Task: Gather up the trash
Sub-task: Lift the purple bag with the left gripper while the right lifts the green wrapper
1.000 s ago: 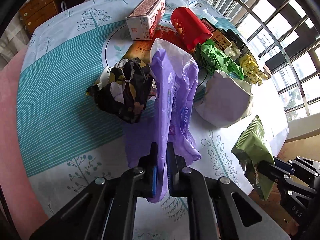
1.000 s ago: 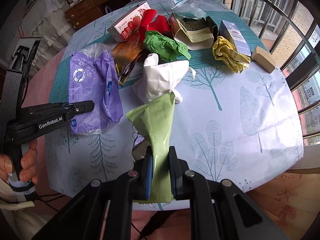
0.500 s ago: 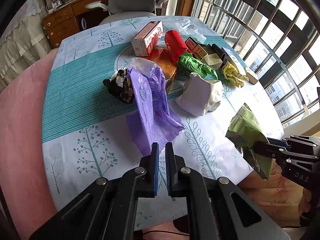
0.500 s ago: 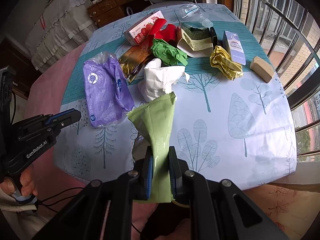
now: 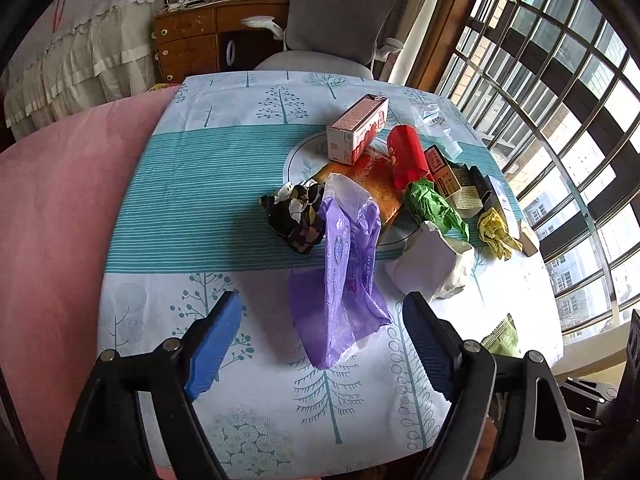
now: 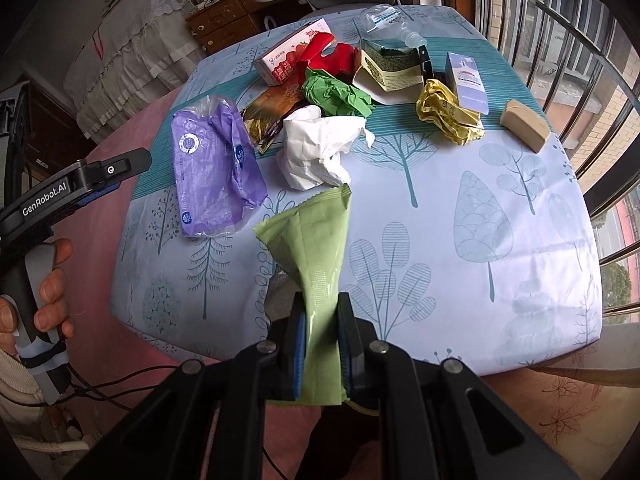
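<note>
A purple plastic wrapper (image 5: pixel 345 276) lies loose on the tree-print tablecloth (image 5: pixel 192 208), also seen in the right wrist view (image 6: pixel 216 168). My left gripper (image 5: pixel 322 350) is open and empty, pulled back above the table's near edge in front of the wrapper. My right gripper (image 6: pixel 321 338) is shut on a green snack packet (image 6: pixel 316 248), held over the near table edge; the packet's tip shows in the left wrist view (image 5: pixel 505 336). Trash is piled beyond: crumpled white paper (image 6: pixel 316 152), a black crumpled wrapper (image 5: pixel 298 216), green paper (image 6: pixel 336 94).
A pink carton (image 5: pixel 358 128), red packet (image 5: pixel 406 156), yellow wrapper (image 6: pixel 446 110), lilac box (image 6: pixel 466 82), tan block (image 6: pixel 524 124) and clear bottle (image 6: pixel 390 20) lie on the table. A grey chair (image 5: pixel 336 32) stands behind, barred windows (image 5: pixel 560 100) right.
My left gripper let go of the purple wrapper, opened wide and drew back from the table. My right gripper kept hold of the green packet and rose slightly.
</note>
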